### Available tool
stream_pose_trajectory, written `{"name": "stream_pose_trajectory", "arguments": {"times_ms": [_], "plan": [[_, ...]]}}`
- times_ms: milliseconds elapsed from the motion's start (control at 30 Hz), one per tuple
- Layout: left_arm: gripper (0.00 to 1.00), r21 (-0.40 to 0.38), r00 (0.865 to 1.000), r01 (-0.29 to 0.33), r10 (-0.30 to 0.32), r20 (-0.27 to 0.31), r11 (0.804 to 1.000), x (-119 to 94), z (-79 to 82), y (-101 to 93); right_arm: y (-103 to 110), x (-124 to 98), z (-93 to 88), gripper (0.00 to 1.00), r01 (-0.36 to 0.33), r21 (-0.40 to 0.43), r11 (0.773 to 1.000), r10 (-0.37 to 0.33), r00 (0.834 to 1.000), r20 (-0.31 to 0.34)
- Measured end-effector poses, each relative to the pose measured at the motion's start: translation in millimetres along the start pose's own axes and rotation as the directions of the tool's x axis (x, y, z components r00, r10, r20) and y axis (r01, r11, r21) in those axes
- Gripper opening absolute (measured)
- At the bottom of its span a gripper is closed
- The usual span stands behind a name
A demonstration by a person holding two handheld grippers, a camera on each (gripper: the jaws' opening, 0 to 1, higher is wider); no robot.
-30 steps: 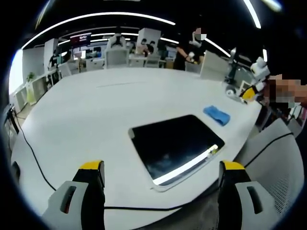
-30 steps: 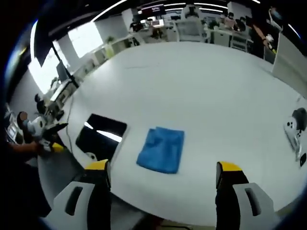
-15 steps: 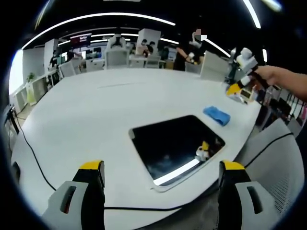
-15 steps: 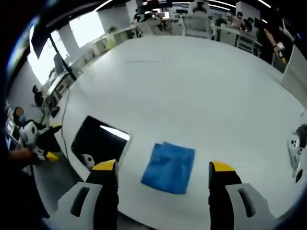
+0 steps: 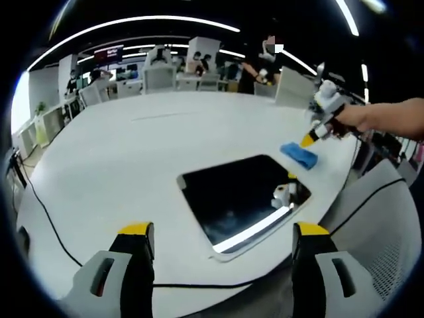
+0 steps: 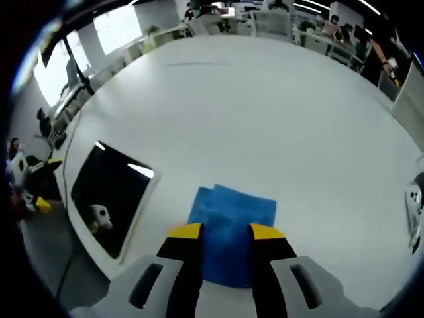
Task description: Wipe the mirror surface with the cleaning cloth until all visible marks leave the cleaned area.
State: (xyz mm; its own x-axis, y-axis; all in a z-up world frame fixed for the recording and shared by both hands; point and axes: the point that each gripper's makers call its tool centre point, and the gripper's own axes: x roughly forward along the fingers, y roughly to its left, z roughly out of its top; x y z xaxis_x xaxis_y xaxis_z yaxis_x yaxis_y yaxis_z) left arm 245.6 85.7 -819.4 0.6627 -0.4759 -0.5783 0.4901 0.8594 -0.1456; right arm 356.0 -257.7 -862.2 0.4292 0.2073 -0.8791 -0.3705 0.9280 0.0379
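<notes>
Right gripper view looks down on a folded blue cleaning cloth (image 6: 232,225) lying flat on a large white table (image 6: 278,112). The right gripper (image 6: 226,231) is directly over the near part of the cloth, its two yellow-tipped jaws drawn narrow with blue fabric showing between them. Whether they have actually pinched the cloth or only rest on it cannot be told. Just to the left of the cloth lies the mirror (image 6: 109,195), a dark rectangular panel set flat near the table edge, reflecting ceiling light.

Left gripper view shows the same mirror (image 5: 242,199) from the other side, with pale smudges visible on its glass near the bright reflected strip. The cloth (image 5: 298,156) sits just beyond its far corner, and a person's hand (image 5: 354,119) holds the right gripper (image 5: 309,140) angled down onto it. The left gripper (image 5: 218,235) hangs above the near table edge with its jaws wide apart and nothing between them.

Judging by this, wiping has not begun: the cloth is only being picked up, and the whole mirror is left to clean.
</notes>
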Motion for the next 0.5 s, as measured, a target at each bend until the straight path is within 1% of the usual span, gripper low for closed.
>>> {"name": "stream_pose_trajectory", "arguments": {"times_ms": [33, 67, 133, 167, 200, 233, 267, 300, 333, 367, 400, 433, 500], "plan": [[0.9, -0.012, 1.0, 0.001, -0.001, 0.007, 1.0, 0, 1.0, 0.1, -1, 3, -3.7, 0.23, 0.006, 0.021, 1.0, -0.006, 1.0, -0.017], [0.92, -0.028, 1.0, 0.006, -0.005, 0.022, 1.0, 1, 3.4, -0.1, 1, 9, -10.2, 0.24, 0.003, 0.041, 0.999, -0.001, 0.999, -0.047], [0.93, -0.021, 1.0, 0.002, -0.001, 0.017, 1.0, 0, 2.7, 0.2, 6, 15, -14.6, 0.23, -0.006, 0.037, 0.999, 0.008, 0.999, -0.052], [0.93, -0.023, 1.0, 0.006, -0.006, 0.018, 1.0, 0, 3.0, -0.7, -1, 11, -9.5, 0.2, 0.048, -0.048, 0.998, -0.05, 0.998, -0.028], [0.95, -0.03, 1.0, 0.014, -0.013, 0.025, 0.999, 0, 4.3, -2.0, -1, 11, -9.8, 0.19, 0.064, -0.061, 0.996, -0.066, 0.997, -0.027], [0.97, -0.028, 0.999, 0.016, -0.016, 0.029, 0.999, 0, 5.3, -2.6, 3, 12, -10.5, 0.18, 0.052, -0.029, 0.998, -0.053, 0.998, -0.025], [0.98, -0.027, 0.999, 0.019, -0.018, 0.029, 0.999, 0, 5.5, -3.2, 2, 11, -10.7, 0.18, 0.054, -0.022, 0.998, -0.054, 0.998, -0.018], [0.99, -0.028, 0.999, 0.026, -0.025, 0.027, 0.999, 1, 5.1, -4.4, 4, 12, -9.9, 0.14, 0.042, -0.026, 0.999, -0.042, 0.999, -0.005], [0.99, -0.027, 0.999, 0.03, -0.029, 0.025, 0.999, 1, 4.6, -5.2, 2, 12, -9.3, 0.06, 0.043, -0.022, 0.999, -0.044, 0.999, -0.002], [0.99, -0.024, 0.999, 0.032, -0.032, 0.024, 0.999, 1, 4.5, -5.7, 3, 13, -10.1, 0.01, 0.04, -0.018, 0.999, -0.04, 0.999, -0.006], [0.99, -0.021, 0.999, 0.035, -0.034, 0.023, 0.999, 1, 4.4, -6.0, 3, 13, -9.1, 0.0, 0.051, 0.041, 0.998, -0.051, 0.999, -0.003], [0.99, -0.021, 0.999, 0.036, -0.035, 0.023, 0.999, 1, 4.6, -6.5, 3, 13, -9.6, 0.0, 0.054, 0.08, 0.995, -0.053, 0.999, -0.013], [0.99, -0.022, 0.999, 0.035, -0.035, 0.019, 0.999, 1, 3.9, -6.4, 2, 13, -8.4, 0.0, 0.055, 0.087, 0.995, -0.053, 0.998, -0.022]]}}
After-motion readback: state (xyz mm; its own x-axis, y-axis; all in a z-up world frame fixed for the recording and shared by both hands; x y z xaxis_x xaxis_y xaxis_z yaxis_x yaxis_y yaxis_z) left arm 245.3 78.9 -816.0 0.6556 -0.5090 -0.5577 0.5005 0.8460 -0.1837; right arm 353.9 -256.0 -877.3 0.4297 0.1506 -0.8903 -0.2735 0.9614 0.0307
